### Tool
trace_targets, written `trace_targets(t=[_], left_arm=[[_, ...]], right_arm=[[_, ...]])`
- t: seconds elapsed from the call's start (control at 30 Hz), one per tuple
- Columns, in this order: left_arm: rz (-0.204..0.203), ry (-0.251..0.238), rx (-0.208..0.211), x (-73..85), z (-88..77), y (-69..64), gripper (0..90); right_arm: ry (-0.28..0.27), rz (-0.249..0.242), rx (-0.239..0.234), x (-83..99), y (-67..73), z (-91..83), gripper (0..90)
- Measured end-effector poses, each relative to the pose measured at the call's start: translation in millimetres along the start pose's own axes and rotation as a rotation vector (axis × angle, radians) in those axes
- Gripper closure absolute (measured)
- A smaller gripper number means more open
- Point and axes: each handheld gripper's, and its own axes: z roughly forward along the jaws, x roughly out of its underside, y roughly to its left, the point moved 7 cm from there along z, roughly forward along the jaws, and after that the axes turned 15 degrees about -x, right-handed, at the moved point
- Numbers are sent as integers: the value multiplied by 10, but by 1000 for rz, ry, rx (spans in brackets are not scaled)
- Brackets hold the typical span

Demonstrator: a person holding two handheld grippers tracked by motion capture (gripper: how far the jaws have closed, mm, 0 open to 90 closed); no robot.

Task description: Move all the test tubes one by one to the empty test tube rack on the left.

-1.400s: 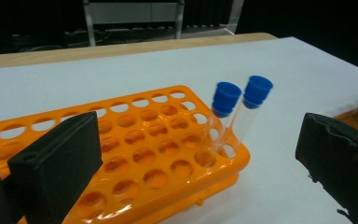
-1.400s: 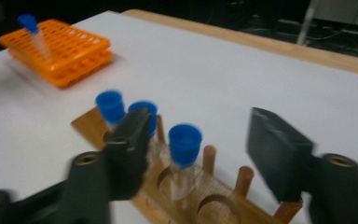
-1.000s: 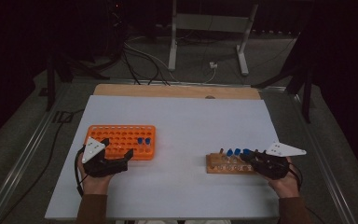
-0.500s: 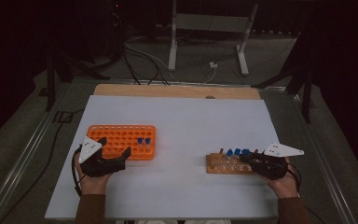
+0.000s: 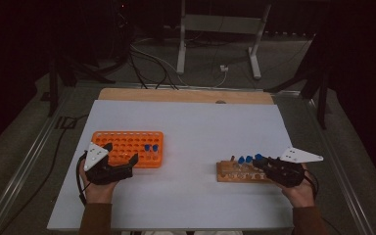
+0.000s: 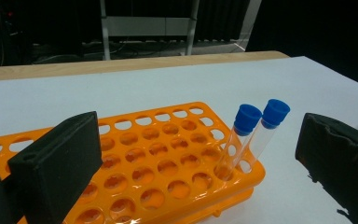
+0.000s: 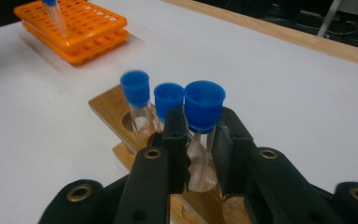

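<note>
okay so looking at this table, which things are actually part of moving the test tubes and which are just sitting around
Part of the job:
- wooden rack with three blue-capped tubes
- nearest tube, between the right gripper's jaws
- orange rack holding two capped tubes
- left gripper, open beside the orange rack

Just lying about:
- cables on the floor
- metal stand behind the table

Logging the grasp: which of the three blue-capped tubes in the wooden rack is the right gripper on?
The nearest blue-capped tube, between the right gripper jaws; the other two stand free beyond it.

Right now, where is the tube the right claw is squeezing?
The tube stands in the wooden rack at the table's right side, nearest the right claw, with two more blue-capped tubes beside it.
</note>
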Motion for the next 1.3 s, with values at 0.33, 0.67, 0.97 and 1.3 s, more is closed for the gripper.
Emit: trace_targets(t=[0.33, 0.67, 0.97, 1.3], left_arm=[[1, -6, 0, -28, -3, -6, 14], [9, -13, 12, -66, -8, -45, 14], [17, -9, 27, -92, -7, -63, 14], [40, -4, 42, -102, -12, -109, 14]], right_arm=[[-27, -6, 12, -142, 25, -83, 767], [-40, -14, 40, -269, 31, -203, 769], [-58, -21, 44, -409, 47, -288, 769], [-80, -19, 61, -539, -12, -299, 769]])
